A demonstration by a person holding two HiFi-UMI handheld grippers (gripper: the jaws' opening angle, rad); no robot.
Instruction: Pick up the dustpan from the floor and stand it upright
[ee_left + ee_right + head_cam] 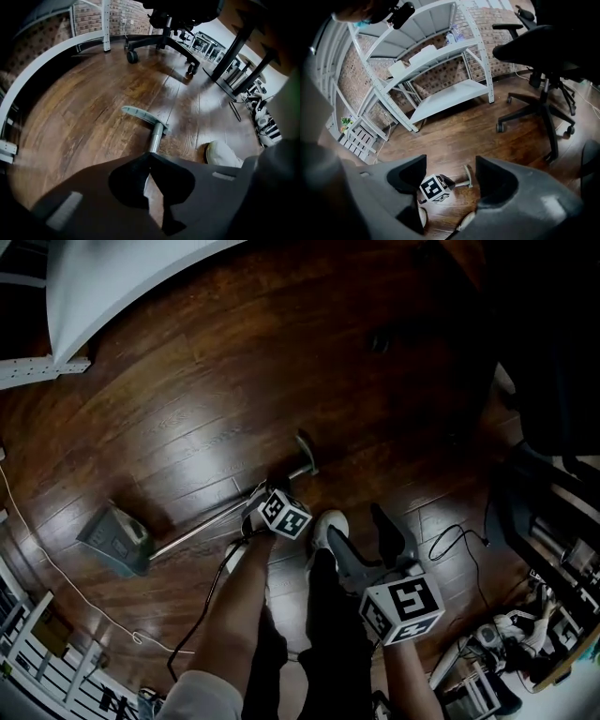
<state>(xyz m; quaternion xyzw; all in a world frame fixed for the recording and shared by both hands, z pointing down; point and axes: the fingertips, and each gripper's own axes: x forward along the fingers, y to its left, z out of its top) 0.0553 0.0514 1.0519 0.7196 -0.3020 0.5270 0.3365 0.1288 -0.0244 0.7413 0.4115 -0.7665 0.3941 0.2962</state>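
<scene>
The grey dustpan (114,540) lies on the wooden floor at the left, its long metal pole (197,532) running up to the right to a grey end grip (305,454). My left gripper (255,506) points steeply down with its jaws shut on the pole a little below the grip. In the left gripper view the pole (155,137) and the grip (140,115) emerge just beyond that gripper (149,161). My right gripper (367,538) hangs open to the right, apart from the pole and holding nothing. Between the right gripper's (447,171) pads I see the left marker cube (433,188).
A pale shoe (328,523) stands right of the pole. A black office chair (543,70) and white metal shelving (436,70) stand further off. A white cord (56,568) trails past the pan, and black cables (459,540) and clutter lie at the right.
</scene>
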